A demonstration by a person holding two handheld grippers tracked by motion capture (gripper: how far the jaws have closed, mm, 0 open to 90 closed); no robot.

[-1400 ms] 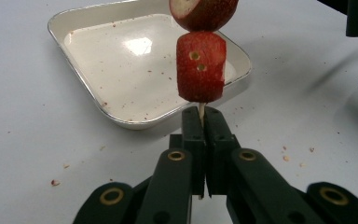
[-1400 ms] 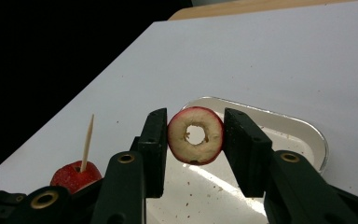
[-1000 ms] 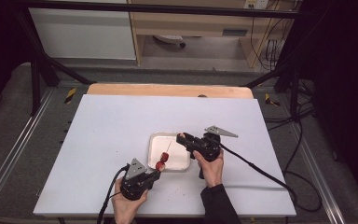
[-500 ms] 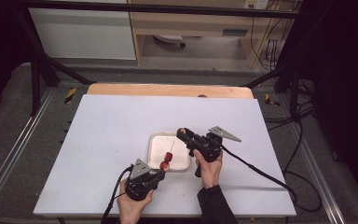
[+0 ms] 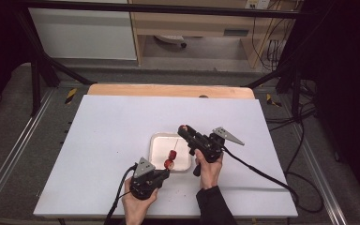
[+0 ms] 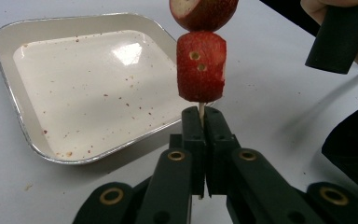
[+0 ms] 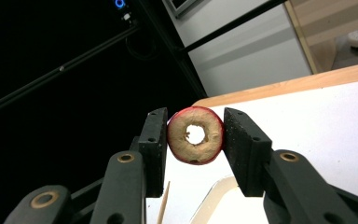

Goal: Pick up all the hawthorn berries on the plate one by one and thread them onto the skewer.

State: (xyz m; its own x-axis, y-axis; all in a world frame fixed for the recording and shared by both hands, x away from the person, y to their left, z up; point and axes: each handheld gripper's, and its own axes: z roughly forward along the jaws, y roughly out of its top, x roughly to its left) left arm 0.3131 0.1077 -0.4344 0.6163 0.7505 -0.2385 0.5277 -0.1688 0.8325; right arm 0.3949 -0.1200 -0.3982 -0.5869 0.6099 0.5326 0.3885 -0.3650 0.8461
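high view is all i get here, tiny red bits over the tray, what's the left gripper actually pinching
Observer: The left gripper is shut on a thin wooden skewer, just below the lower red fruit piece.
Operator: how many pieces on the stick
Observer: Two, stacked; the upper fruit piece sits right above the lower one, which has two small holes in its cut face.
Operator: and the thing in the right gripper
Observer: The right gripper clamps a ring-shaped fruit slice by its red-skinned rim, with a hole through its pale centre.
Operator: tray got anything in it
Observer: The tray holds no pieces, just scattered red specks on its white floor.
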